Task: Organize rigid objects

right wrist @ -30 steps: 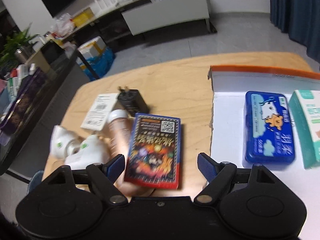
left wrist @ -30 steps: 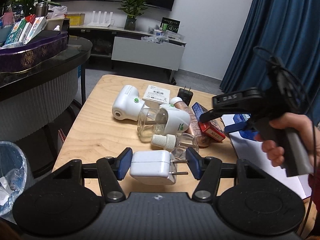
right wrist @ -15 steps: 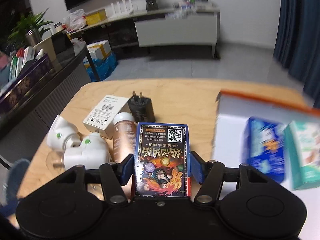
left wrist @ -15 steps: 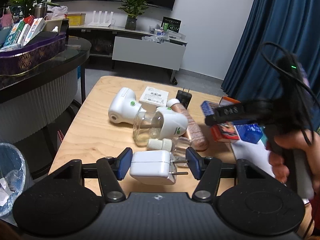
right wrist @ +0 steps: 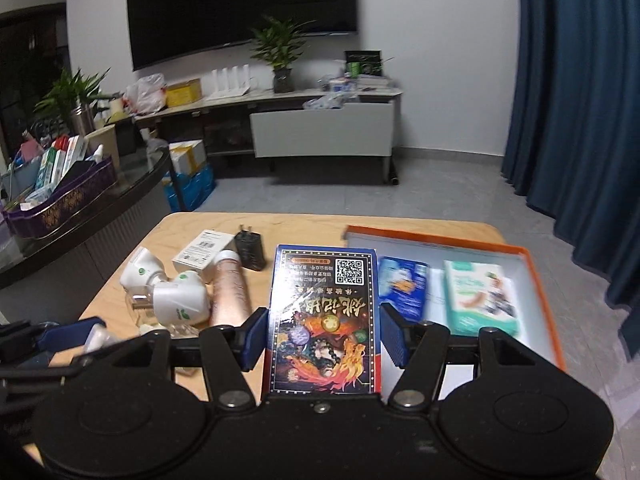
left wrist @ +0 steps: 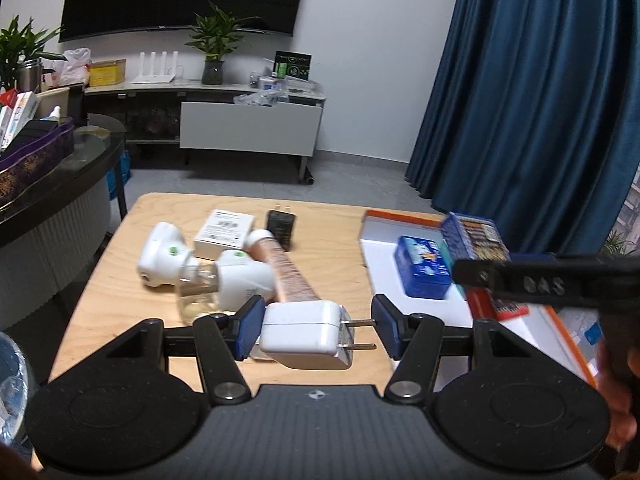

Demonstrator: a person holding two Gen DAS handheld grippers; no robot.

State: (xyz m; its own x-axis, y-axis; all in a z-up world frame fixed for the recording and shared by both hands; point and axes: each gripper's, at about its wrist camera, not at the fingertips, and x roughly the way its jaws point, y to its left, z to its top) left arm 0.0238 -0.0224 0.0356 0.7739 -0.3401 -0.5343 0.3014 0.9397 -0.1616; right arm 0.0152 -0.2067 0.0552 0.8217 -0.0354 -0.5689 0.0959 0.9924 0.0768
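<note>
Item 1. Orange-rimmed tray [right wrist: 536,264], the landmark, at the right end of the wooden table [left wrist: 132,280]. Inside it: a blue tin [left wrist: 422,266] near its left wall and a green-and-white box [right wrist: 478,298] to the right of the tin.

Item 2. Card box [right wrist: 326,316], dark with a QR code, clamped flat between the pads of the right gripper [right wrist: 324,338]. It is carried above the tray's left edge, clear of the table. A second ago it lay on the table left of the tray with the jaws spread wide around it; they have since closed on it and lifted it.

Item 3. White charger [left wrist: 304,334], prongs toward the tray, clamped in the left gripper [left wrist: 316,332]: one pad on its body, the other against the prong tips. It is held just over the table, left of the tray, and has come nearer the tray than a second ago.

Item 4. Left behind, well left of the tray: two white plug-in diffusers [left wrist: 200,264], a copper tube [left wrist: 286,272], a small white carton [left wrist: 224,232], a black adapter [left wrist: 280,224].

Handling note, as a judgement: set the card box down flat in bare tray floor beside the tin, not on top of it, and part the pads only once it rests. The charger's prong-end grip looks slight; keep it level.
</note>
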